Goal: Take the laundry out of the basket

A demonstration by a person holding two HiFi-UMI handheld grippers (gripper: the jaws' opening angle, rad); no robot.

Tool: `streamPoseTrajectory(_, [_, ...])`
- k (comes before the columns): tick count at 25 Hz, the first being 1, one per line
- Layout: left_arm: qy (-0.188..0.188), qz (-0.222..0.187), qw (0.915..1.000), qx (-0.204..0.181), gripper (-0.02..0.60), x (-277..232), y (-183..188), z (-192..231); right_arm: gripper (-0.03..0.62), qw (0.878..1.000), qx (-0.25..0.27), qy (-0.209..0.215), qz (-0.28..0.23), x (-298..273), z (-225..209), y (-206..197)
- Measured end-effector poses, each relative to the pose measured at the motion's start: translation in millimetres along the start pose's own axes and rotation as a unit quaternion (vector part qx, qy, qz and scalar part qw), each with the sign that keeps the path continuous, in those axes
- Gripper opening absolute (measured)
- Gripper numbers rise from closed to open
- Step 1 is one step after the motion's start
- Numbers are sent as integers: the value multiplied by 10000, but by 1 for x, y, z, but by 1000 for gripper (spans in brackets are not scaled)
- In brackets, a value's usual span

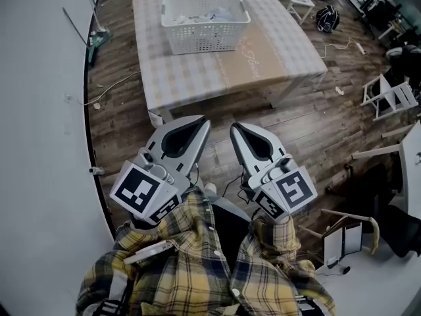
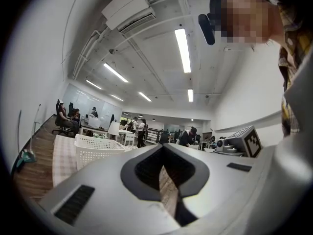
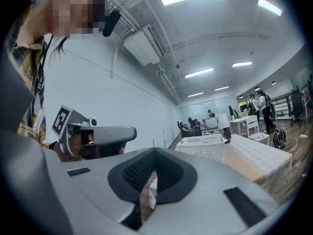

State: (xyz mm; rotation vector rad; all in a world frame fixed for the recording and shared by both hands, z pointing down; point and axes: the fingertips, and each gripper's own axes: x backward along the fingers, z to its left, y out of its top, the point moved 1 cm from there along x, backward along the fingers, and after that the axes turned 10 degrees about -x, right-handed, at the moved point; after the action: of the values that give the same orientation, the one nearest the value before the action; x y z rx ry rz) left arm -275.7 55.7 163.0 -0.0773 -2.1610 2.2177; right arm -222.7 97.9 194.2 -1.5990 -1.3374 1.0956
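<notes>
A white laundry basket (image 1: 205,21) stands on the far part of a checked table (image 1: 184,78), with pale laundry (image 1: 209,17) lying inside it. Both grippers hang over the wooden floor well short of the table, side by side and pointing toward it. My left gripper (image 1: 205,121) is shut with nothing in it. My right gripper (image 1: 233,128) is also shut and empty. The basket (image 2: 98,151) shows left of the jaws in the left gripper view, and the basket (image 3: 204,146) sits right of the jaws in the right gripper view.
White cables (image 1: 99,97) trail on the wooden floor left of the table. A curved white wall (image 1: 39,143) runs along the left. A white folding chair (image 1: 389,96) and clutter stand at the right. Several people (image 2: 139,131) are in the background of the room.
</notes>
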Motion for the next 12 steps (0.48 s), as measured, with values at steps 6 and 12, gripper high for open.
streamPoseTrajectory(6, [179,38,9998,21,12,-1,-8,-8,17,9998,-82,79,150,7,-11,-13])
streamPoseTrajectory(12, [432,79,9990,66,12,-16,-11,17,17,9995,-197,93,246,-5,-34,-11])
